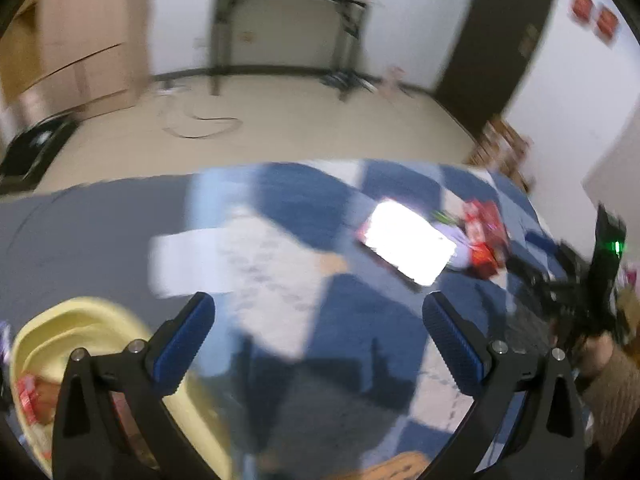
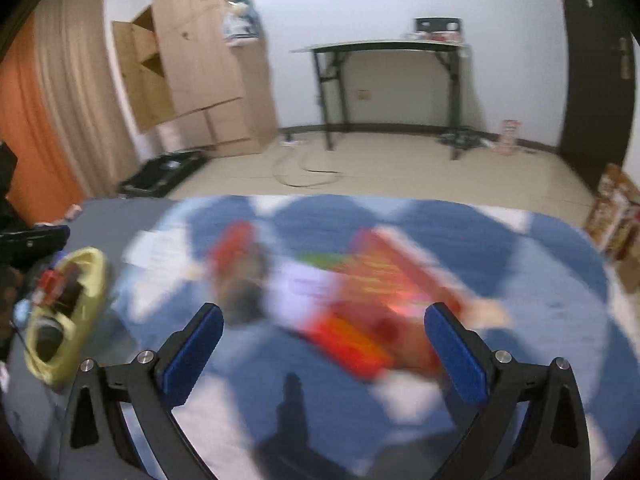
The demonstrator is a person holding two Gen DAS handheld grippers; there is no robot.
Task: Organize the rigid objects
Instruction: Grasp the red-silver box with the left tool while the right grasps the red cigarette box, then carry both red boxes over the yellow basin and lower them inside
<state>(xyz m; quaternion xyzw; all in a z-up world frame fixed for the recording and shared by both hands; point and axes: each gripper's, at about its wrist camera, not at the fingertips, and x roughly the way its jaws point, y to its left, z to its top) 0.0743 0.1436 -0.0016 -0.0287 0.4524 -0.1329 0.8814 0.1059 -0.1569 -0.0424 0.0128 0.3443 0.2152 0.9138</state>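
The supporting surface is a cloth (image 2: 540, 280) with a blue and white check pattern; a grey area adjoins it at 9 o'clock. Resting on it in the right wrist view: a yellow basket (image 2: 86, 284) at 9 o'clock, holding small items; a red flat package (image 2: 380, 280) at centre; a blurred red-and-dark item (image 2: 238, 268) at 10 o'clock of the package; white paper (image 2: 154, 250) beside it.

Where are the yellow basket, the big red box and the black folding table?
yellow basket (image 2: 96, 276), right wrist view, on its right rim.
big red box (image 2: 372, 280), right wrist view, on its blurred top face.
black folding table (image 2: 380, 45), right wrist view, on the tabletop's front edge.
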